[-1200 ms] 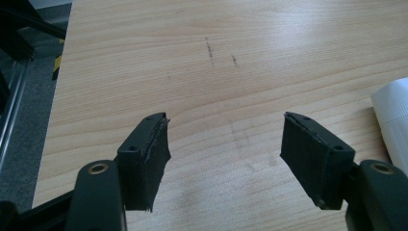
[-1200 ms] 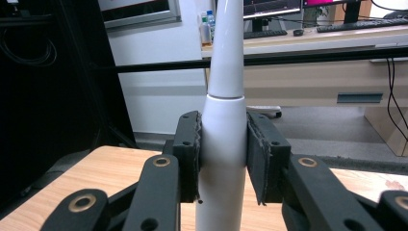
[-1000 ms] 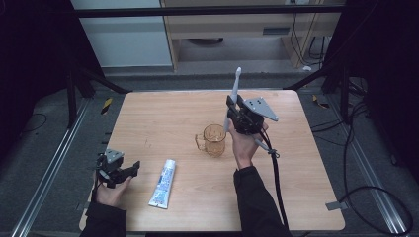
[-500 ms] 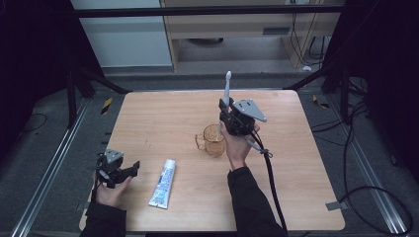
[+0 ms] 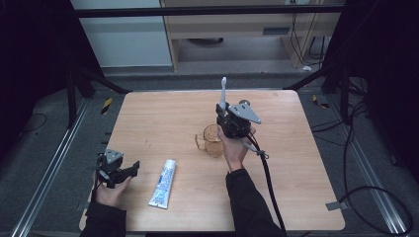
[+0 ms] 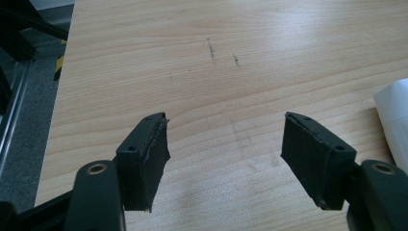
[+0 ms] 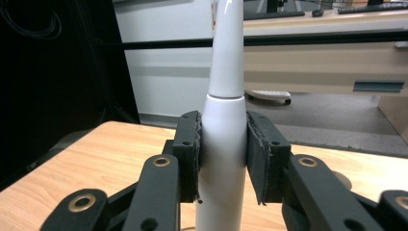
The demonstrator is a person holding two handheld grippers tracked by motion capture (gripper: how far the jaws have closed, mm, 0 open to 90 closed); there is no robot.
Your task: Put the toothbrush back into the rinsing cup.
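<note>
Two grippers are at work over the desk [image 5: 148,123]. At the near left, the left gripper [image 5: 129,168] rests with jaws wide and nothing between them, just left of the toothpaste tube [image 5: 163,183]. Right of centre, the right gripper [image 7: 222,159] clamps an electric toothbrush [image 7: 225,110] upright, directly above the amber cup [image 5: 211,139]. To seat it well, keep the handle vertical, centre it over the rim, and lower slowly before releasing. From the high view the hand hides the brush's lower end, so whether it has entered the cup cannot be told.
</note>
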